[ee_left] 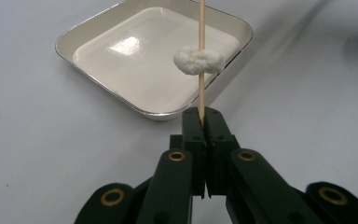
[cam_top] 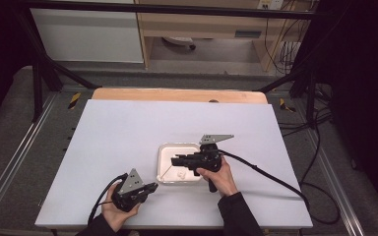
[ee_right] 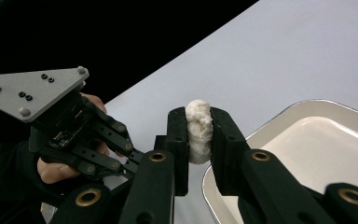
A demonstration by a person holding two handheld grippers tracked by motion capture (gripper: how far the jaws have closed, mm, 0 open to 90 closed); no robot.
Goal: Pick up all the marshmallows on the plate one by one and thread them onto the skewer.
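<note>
We are working at a white tabletop point(cam_top: 128, 137) with a wooden far edge, dark frame rails and a cabinet beyond. Beside the tray point(cam_top: 165, 152), our left claw point(ee_left: 204, 116) is clenching a skewer point(ee_left: 201, 28) threaded with one marshmallow point(ee_left: 199, 60); our right claw point(ee_right: 199, 126) is gripping another marshmallow piece point(ee_right: 199, 130) above the tray's rim.

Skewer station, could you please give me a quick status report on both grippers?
Left gripper shut on wooden skewer, one white piece threaded. Right gripper shut on second white piece, above tray edge. Nothing in the way.
</note>
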